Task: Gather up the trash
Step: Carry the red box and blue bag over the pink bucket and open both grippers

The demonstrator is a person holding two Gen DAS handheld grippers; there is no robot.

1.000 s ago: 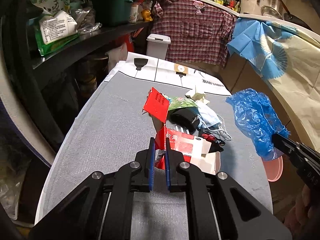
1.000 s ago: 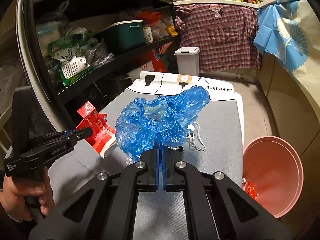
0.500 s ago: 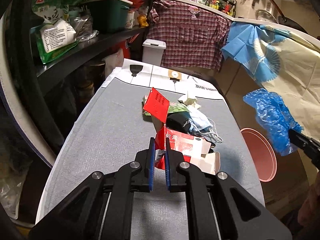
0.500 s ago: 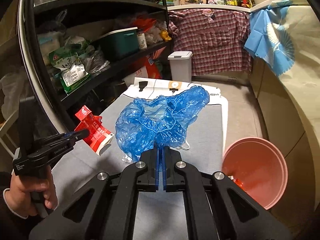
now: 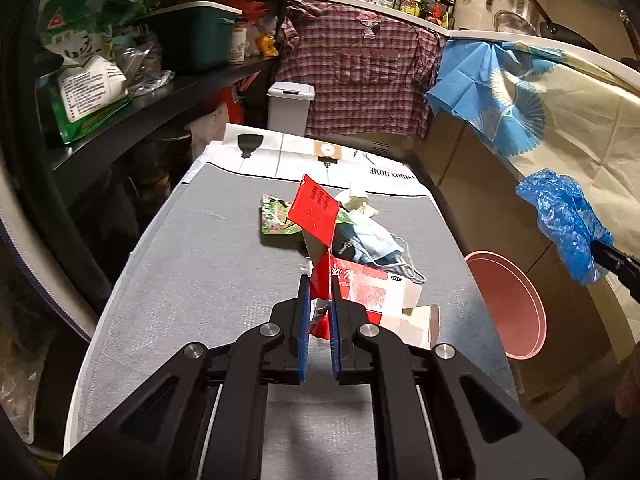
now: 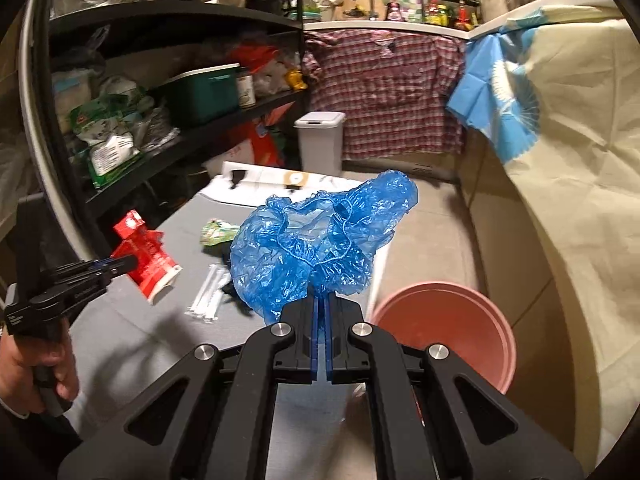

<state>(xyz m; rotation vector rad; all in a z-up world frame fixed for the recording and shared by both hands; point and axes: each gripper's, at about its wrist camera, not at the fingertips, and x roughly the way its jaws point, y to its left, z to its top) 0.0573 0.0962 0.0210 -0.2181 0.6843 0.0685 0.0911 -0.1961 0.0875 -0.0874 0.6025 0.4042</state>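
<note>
My left gripper (image 5: 319, 284) is shut on a flattened red and white carton (image 5: 360, 286), held above the grey table (image 5: 192, 280). From the right wrist view the same carton (image 6: 148, 256) hangs from that gripper (image 6: 128, 262), with a hand on its handle. My right gripper (image 6: 322, 300) is shut on a crumpled blue plastic cover (image 6: 320, 240), which it carries past the table's right edge, near a pink bucket (image 6: 444, 332). In the left wrist view that blue cover (image 5: 568, 224) hangs above the pink bucket (image 5: 508, 300).
On the table lie a face mask (image 5: 376, 240), a green wrapper (image 5: 276, 220), a crumpled tissue (image 5: 354, 198) and white sticks (image 6: 208, 296). Dark shelves (image 5: 160, 92) run along the left. A white bin (image 5: 290, 106) stands behind the table; cloths hang on the right.
My right gripper has carried the blue cover to the right and up, off the table toward the pink bucket. The left gripper keeps its hold on the carton and has risen slightly.
</note>
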